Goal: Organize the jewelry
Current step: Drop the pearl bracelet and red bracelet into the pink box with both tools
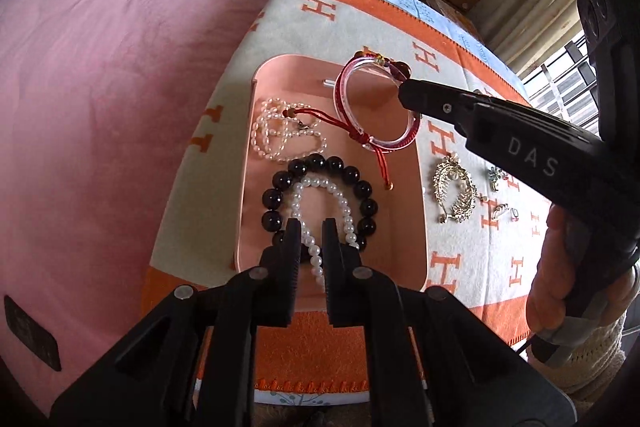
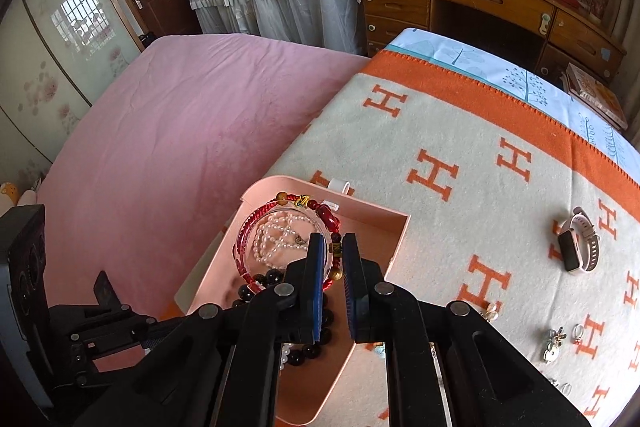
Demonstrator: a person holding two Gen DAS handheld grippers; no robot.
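The pink tray (image 1: 248,155) sits on the table under an orange-and-cream blanket (image 1: 360,27), holding most of the jewelry. In the left wrist view, the left claw (image 1: 312,227) hangs at 6 o'clock over the tray with its fingers spread a little. A strand of the white pearl bracelet (image 1: 340,199) runs through the gap, but whether either finger touches it cannot be told. That bracelet lies inside the ring of the black bead bracelet (image 1: 316,163), whose near side is hidden behind the claw. At 11 o'clock in the tray lies a coiled pearl necklace (image 1: 280,131).

The right claw (image 1: 404,93) reaches in from 3 o'clock and meets the far rim of a clear bangle wrapped with a red cord bracelet (image 1: 376,107), which is raised off the tray floor; its cord ends dangle down. In the right wrist view the right claw's fingers (image 2: 316,267) show a narrow gap with the bangle's rim and red beads between them, so it looks pinched on that piece, though the contact is hard to make out.

On the blanket to the tray's 3 o'clock lie a gold leaf brooch (image 1: 456,191) and small pieces too blurred to name. A pink-strapped watch (image 2: 580,243) lies well apart, and the claw body hides part of the blanket.
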